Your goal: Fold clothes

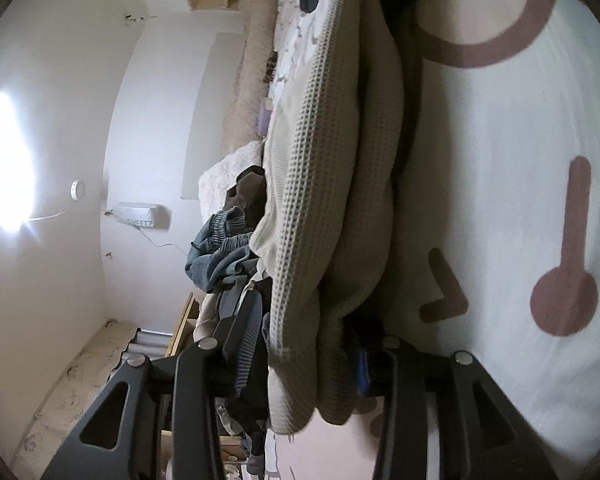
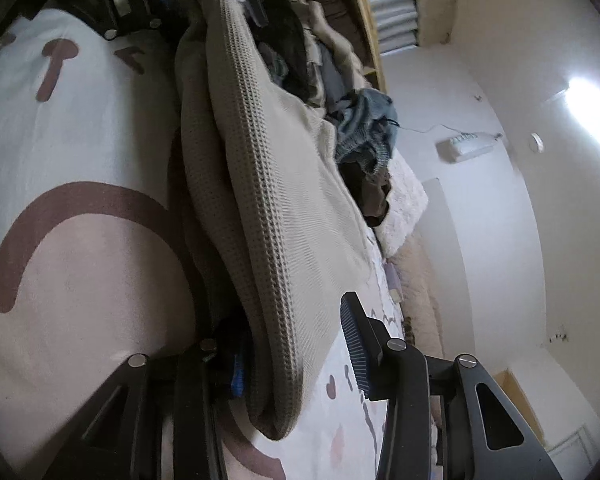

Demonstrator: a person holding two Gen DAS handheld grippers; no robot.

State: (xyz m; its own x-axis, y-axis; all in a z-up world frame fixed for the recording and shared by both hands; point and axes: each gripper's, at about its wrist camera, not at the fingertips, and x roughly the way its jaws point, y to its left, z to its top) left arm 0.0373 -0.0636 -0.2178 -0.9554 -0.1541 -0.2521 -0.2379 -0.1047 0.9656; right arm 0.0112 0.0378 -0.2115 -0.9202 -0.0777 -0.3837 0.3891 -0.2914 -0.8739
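Left wrist view: left gripper [image 1: 300, 340] spread, the beige waffle garment [image 1: 320, 184] sits loose between its jaws, running to 12 o'clock over the bedsheet [image 1: 500, 160].

Right wrist view: right gripper [image 2: 296, 344] spread too, garment between them running toward 11 o'clock. Both equally near.

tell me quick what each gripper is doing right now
Left gripper: jaws apart around the beige garment; actual grip cannot be told.
Right gripper: open, garment edge between the fingers, the one pad in view clear of the cloth.
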